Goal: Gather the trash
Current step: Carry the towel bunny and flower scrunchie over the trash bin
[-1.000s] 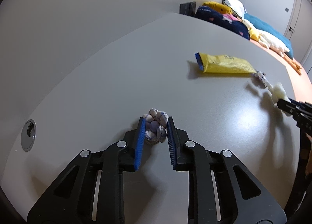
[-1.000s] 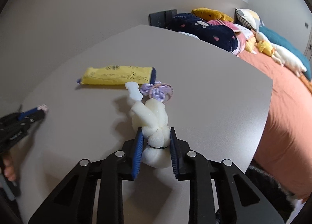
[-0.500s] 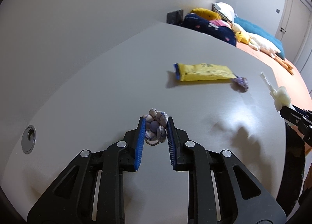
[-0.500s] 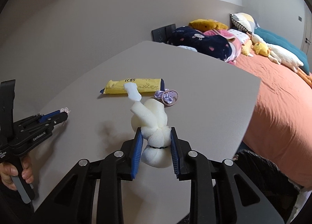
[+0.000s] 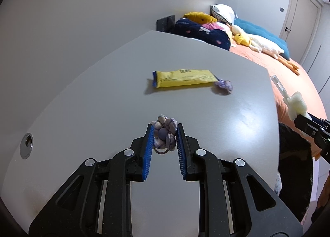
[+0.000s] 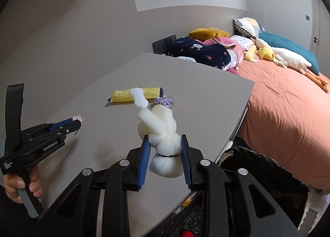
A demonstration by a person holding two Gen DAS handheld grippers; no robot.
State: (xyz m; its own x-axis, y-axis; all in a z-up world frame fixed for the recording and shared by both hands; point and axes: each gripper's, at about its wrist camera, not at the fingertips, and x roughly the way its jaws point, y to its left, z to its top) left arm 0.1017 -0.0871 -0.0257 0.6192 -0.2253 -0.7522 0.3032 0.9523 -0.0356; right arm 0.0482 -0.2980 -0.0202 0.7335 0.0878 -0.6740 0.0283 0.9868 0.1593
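My left gripper (image 5: 165,127) is shut on a grey-purple fabric flower tie (image 5: 166,133), held above the grey table (image 5: 103,102). In the right wrist view the left gripper (image 6: 77,122) shows at the left, held in a person's hand. My right gripper (image 6: 164,139) is shut on a white foam sponge (image 6: 158,121) whose white plastic handle sticks up; it hangs by the table's right edge. A yellow wrapper (image 5: 183,78) lies on the table farther off, with a purple hair tie (image 5: 224,86) at its right end.
A black-lined bin (image 6: 257,164) stands below the table's right edge, beside a bed with an orange sheet (image 6: 288,113), pillows and plush toys. A round metal grommet (image 5: 26,146) sits in the table at the left. A grey wall runs behind.
Both grippers have risen and drawn back from the table with their loads. The sponge has come off the table and moved toward the right edge, over the bin.
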